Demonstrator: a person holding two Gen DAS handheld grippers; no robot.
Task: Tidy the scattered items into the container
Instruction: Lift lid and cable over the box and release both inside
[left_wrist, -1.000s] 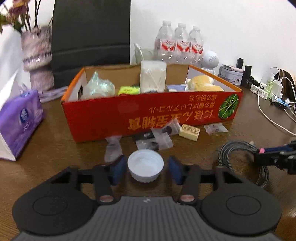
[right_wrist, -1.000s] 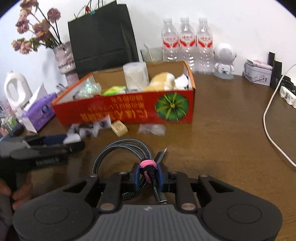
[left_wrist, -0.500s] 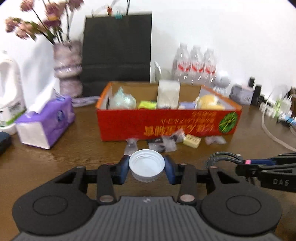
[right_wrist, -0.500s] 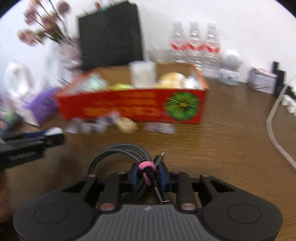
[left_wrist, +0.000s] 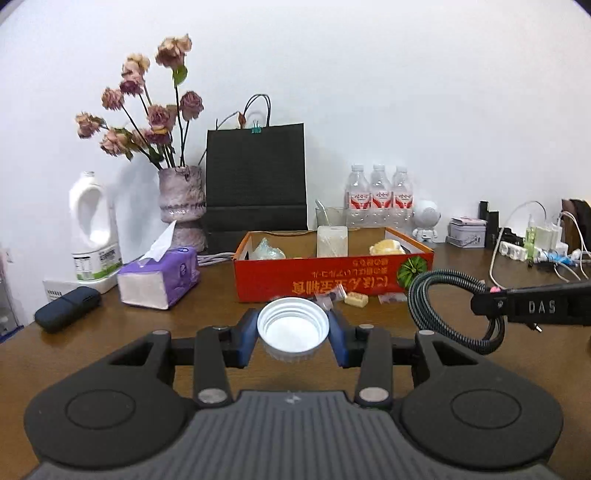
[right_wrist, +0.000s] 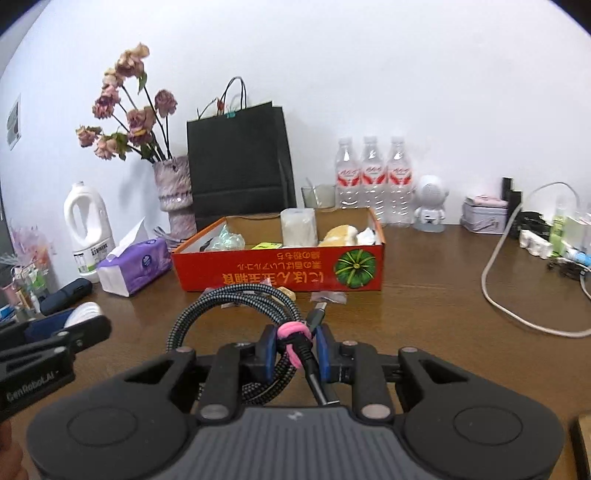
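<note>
My left gripper (left_wrist: 293, 334) is shut on a white bottle cap (left_wrist: 293, 329) and holds it above the table, in front of the red cardboard box (left_wrist: 325, 282). My right gripper (right_wrist: 295, 349) is shut on a coiled braided cable (right_wrist: 229, 308) at its pink tie (right_wrist: 293, 334), lifted off the table. The cable also shows in the left wrist view (left_wrist: 439, 295). The box (right_wrist: 280, 271) holds several items. Small packets and a beige block (left_wrist: 355, 299) lie on the table along the box's front.
A purple tissue pack (left_wrist: 159, 280), white jug (left_wrist: 94, 236), flower vase (left_wrist: 181, 205), black paper bag (left_wrist: 256, 188) and three water bottles (left_wrist: 380, 201) stand around the box. A dark case (left_wrist: 68, 308) lies at left. Chargers and white cables (right_wrist: 517, 280) lie at right.
Both grippers have risen and pulled back from the box, carrying the cap and the cable. The left gripper closed on the cap.
</note>
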